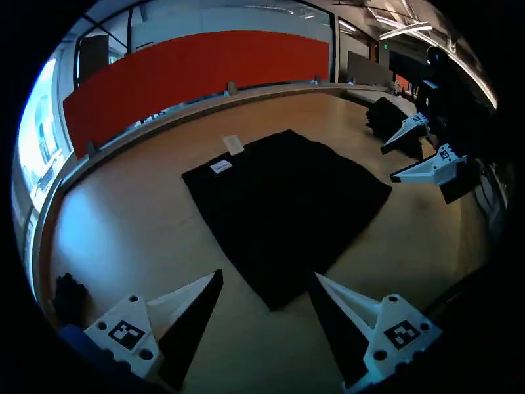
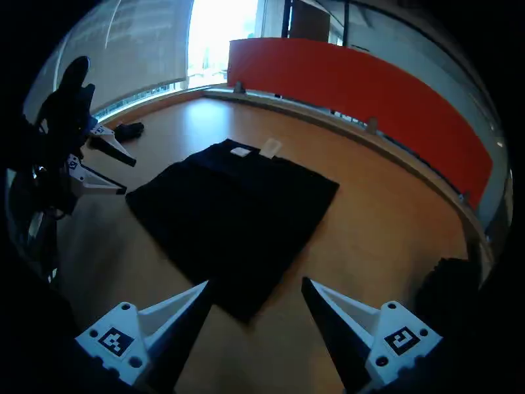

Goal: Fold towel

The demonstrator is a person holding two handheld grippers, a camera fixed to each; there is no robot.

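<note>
One black towel (image 1: 282, 217) lies spread flat in the middle of the wooden desk (image 1: 118, 217). White label (image 1: 221, 166) sits near its far corner, pale card (image 1: 233, 144) just beyond on the desk. Left gripper (image 1: 266, 274) is wide apart and empty, one towel corner pointing between its fingers. Right gripper (image 2: 256, 282) is wide too, holding nothing, at another towel corner. Red partition (image 1: 197, 72) runs along the desk's far edge.

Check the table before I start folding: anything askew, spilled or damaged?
Nothing stands out. The black towel lies spread flat on the wooden table, with no spill or tear visible. A pale tag sticks out past its far edge, which looks normal. The left gripper and right gripper are open, holding nothing.
</note>
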